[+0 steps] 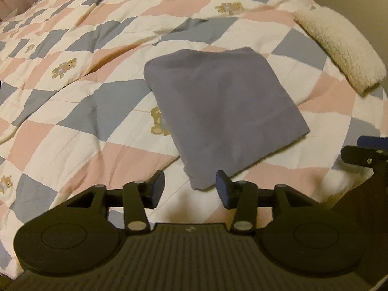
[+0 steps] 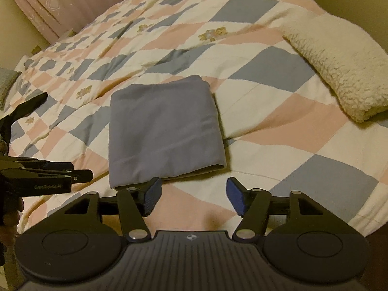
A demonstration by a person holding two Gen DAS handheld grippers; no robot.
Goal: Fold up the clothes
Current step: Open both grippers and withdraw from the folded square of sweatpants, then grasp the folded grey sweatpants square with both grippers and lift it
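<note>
A grey-blue garment [image 1: 223, 111] lies folded into a flat rectangle on the checked quilt [image 1: 72, 121]. My left gripper [image 1: 190, 189] is open just short of its near corner, nothing between the pads. In the right wrist view the same folded garment [image 2: 165, 131] sits ahead and slightly left of my right gripper [image 2: 194, 196], which is open and empty, its left pad close to the garment's near edge. The left gripper [image 2: 58, 173] shows from the side at the left edge of that view. The right gripper [image 1: 363, 155] pokes in at the right edge of the left wrist view.
A cream fleece blanket [image 2: 339, 68], rolled or folded, lies at the far right of the bed [image 1: 339, 48]. Pink curtains [image 2: 72, 0] hang behind the bed. The quilt [image 2: 278, 133] has pink, blue and white squares with teddy bears. A person's hand [image 2: 9, 218] holds the left gripper.
</note>
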